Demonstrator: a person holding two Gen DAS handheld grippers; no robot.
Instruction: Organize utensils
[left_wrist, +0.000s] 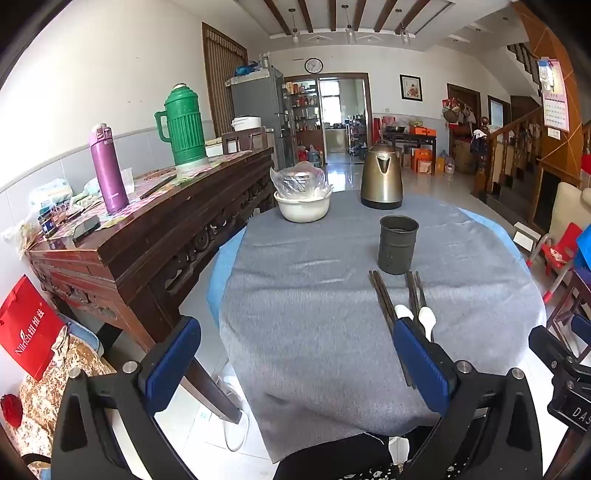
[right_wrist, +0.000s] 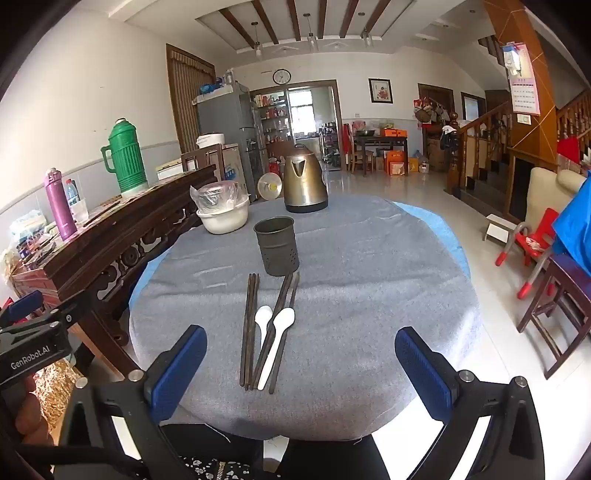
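On the round table (right_wrist: 369, 258), which is covered with a grey cloth, a dark metal utensil holder (right_wrist: 277, 245) is seen standing upright, with small holes visible low on its wall. Just in front of it, on the near side, two pairs of dark chopsticks (right_wrist: 249, 328) are laid roughly lengthwise toward the cameras, and two white spoons (right_wrist: 275, 343) are laid among them with their bowls toward the holder; the right spoon is crossed by one of the right-hand chopsticks. Behind the holder, a brass-coloured kettle (right_wrist: 304, 184) and a white bowl (right_wrist: 223, 218) filled with a crumpled plastic bag are placed near the far edge. Beside the table, a carved wooden sideboard (left_wrist: 147, 236) is seen, on which a green thermos (left_wrist: 184, 125) and a purple bottle (left_wrist: 107, 170) are stood. The left gripper (left_wrist: 295, 354) is held above the near edge of the table with its jaws spread wide and nothing between them. The right gripper (right_wrist: 301, 363) is likewise held with jaws fully apart and empty, the utensils being seen just beyond its left finger.
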